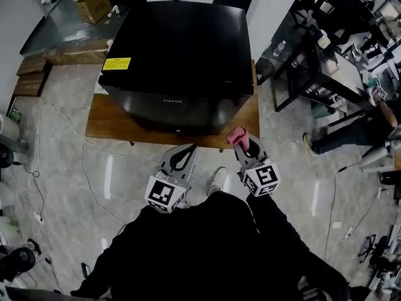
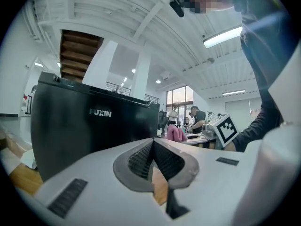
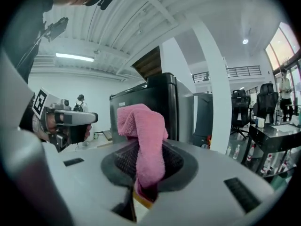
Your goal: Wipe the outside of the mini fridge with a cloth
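The black mini fridge stands on a low wooden table, its door facing me. In the left gripper view the mini fridge fills the left side; in the right gripper view the mini fridge stands behind the cloth. My right gripper is shut on a pink cloth, held just short of the table's front edge. The pink cloth bunches up between the jaws of my right gripper. My left gripper is shut and holds nothing, a little below the table's edge; in its own view the left gripper shows closed jaws.
A yellow label sits on the fridge's top left. Cables trail over the floor at left. Desks, chairs and clutter crowd the right. A cardboard box lies behind the fridge. A seated person's legs are at right.
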Tool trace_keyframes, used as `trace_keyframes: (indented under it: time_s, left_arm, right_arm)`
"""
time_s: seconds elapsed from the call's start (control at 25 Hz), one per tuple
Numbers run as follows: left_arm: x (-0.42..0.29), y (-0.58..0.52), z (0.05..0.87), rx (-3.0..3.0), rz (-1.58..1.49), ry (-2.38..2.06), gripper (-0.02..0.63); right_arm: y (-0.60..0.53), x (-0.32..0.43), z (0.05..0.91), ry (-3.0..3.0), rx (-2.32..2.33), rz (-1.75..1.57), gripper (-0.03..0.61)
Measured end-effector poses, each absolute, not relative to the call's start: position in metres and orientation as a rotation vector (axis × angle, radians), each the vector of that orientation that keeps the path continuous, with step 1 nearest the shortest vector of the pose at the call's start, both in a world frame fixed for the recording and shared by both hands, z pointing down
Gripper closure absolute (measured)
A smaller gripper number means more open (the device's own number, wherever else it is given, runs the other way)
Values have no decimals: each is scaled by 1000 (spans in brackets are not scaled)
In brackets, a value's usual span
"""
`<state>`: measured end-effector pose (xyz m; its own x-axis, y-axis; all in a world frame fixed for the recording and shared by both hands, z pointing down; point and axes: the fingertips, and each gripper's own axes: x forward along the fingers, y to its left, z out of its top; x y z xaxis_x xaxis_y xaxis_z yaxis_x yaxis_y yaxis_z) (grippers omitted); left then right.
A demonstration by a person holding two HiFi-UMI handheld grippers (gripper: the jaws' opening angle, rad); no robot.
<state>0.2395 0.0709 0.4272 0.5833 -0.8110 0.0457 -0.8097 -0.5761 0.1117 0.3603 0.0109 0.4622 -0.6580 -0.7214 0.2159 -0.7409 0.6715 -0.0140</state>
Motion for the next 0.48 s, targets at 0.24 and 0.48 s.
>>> trace_keyframes:
  time_s: [0.24, 0.48]
  left_arm:
    - [206, 93, 412, 2701, -6, -1431, 607]
    - [199, 94, 414, 2663, 78, -1532, 607]
  right_arm:
    - [53, 315, 439, -2688, 1100, 48, 497]
    - [51, 300, 437, -2725, 950, -23, 495]
